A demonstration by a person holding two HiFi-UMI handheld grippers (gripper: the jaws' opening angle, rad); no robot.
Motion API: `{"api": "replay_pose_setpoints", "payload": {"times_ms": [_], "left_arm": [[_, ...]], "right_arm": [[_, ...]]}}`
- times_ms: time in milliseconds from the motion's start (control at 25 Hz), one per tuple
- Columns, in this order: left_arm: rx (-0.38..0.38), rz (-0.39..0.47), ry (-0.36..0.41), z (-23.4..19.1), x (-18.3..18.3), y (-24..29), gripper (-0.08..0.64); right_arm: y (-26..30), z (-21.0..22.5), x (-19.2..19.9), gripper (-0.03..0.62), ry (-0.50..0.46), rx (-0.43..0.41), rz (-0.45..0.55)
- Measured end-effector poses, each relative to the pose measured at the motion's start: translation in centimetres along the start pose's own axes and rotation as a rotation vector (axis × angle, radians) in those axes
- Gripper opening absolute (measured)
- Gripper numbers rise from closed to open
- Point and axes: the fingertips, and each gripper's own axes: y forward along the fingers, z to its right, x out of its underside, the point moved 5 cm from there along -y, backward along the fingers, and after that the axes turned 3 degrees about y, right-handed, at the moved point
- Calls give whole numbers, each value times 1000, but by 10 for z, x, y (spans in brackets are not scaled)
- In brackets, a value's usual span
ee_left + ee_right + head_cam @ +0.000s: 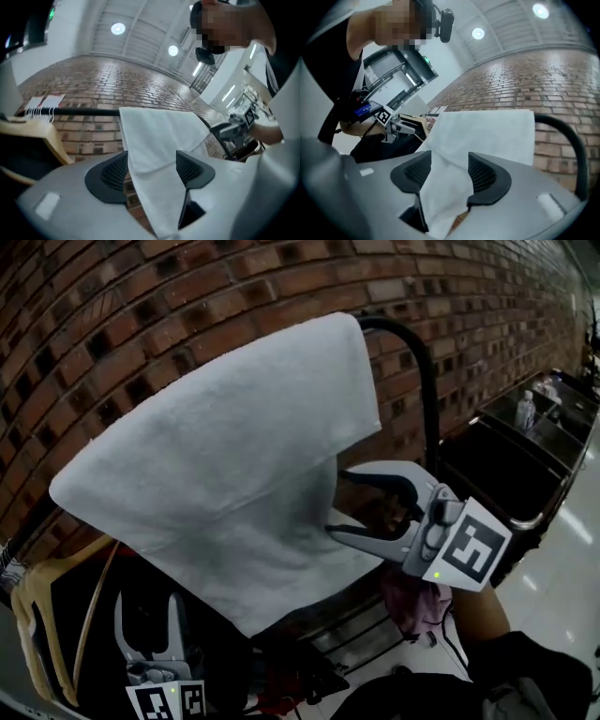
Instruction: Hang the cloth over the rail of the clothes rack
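Note:
A white cloth (225, 456) lies draped over the black rail (422, 362) of the rack, in front of a brick wall. My right gripper (336, 504) reaches in from the right at the cloth's lower right edge. Its jaws stand wide apart, with a fold of the cloth (487, 131) hanging loosely between them (450, 171). My left gripper (147, 606) is low at the left, below the cloth, pointing up with its jaws open. In the left gripper view the cloth (159, 136) shows between the jaws (152, 168), with a gap on the left side.
A wooden hanger (56, 615) with a dark garment hangs on the rail's left end. The rail bends down into a post at the right. Black bins (506, 465) stand along the wall at the right, and a pink cloth (417, 601) lies below the right gripper.

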Motion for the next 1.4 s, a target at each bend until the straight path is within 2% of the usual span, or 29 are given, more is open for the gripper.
{"api": "replay_pose_setpoints", "payload": {"times_ms": [80,120,160,200,240,280,320,360,400,480,560,720,880,1000,1120,1240,1400], "left_arm": [[-23,10,-82,0,17,1,342],[-40,17,-135,-4,32,8,342],[-46,34,-221,-10,52,21,343],[-17,67,-359,-13,71,41,355],[50,114,-538,-11,86,67,382],[136,159,-710,-2,98,96,402],[215,174,-815,13,106,123,335],[270,148,-832,31,112,146,164],[303,105,-814,48,117,161,31],[333,71,-820,68,117,170,29],[338,59,-798,69,112,164,29],[309,-2,-762,66,125,142,29],[252,-65,-793,85,140,92,29],[219,-100,-798,102,147,63,29],[210,-124,-751,116,147,40,29],[268,-116,-748,132,149,48,29],[358,-64,-797,149,156,75,29]], "right_arm": [[-1,-8,19,252,52,22,-25],[-2,-3,35,252,83,78,-61],[2,11,55,269,137,153,-79],[15,31,75,380,223,216,-38],[36,53,90,538,345,230,69],[64,69,99,592,479,190,191],[96,73,105,583,574,115,259],[127,65,111,376,604,29,249],[151,51,116,54,602,-49,205],[167,27,119,46,654,-134,197],[153,25,124,46,687,-124,214],[120,25,130,46,650,-90,155],[90,-21,134,49,576,-104,53],[72,-56,142,52,590,-111,18],[65,-86,148,52,631,-119,7],[52,-87,156,51,666,-50,10],[37,-72,160,49,623,67,-12]]}}
